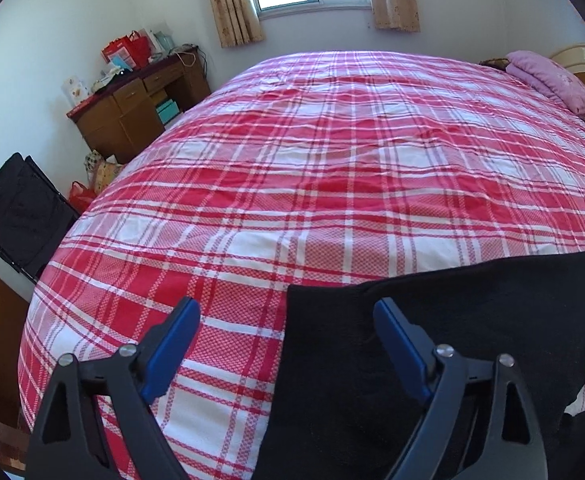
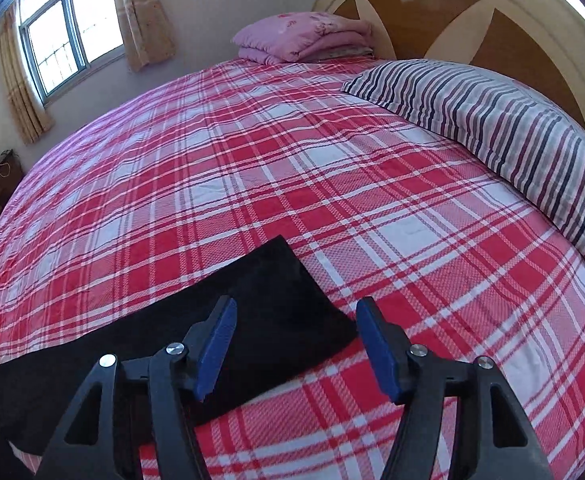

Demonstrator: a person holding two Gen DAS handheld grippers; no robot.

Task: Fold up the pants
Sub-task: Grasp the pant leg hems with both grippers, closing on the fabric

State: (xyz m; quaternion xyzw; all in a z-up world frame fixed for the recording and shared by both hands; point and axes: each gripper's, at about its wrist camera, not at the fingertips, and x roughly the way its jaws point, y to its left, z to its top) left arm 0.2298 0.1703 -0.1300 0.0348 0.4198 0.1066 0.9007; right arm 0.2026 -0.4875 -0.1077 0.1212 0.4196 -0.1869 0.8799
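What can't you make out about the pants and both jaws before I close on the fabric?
- Black pants: left wrist view, lower part cut off by the frame edge and gripper body; waistband or leg end unclear.
- Pants: right wrist view, near end hidden behind the gripper.
- Left gripper, right gripper: jaws apart; height above fabric unclear.

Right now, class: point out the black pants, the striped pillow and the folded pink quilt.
black pants (image 2: 276, 300): right wrist view, on the flat end nearest the fingers.
striped pillow (image 2: 504, 120): right wrist view, on its top face.
folded pink quilt (image 2: 300, 36): right wrist view, on the top fold.
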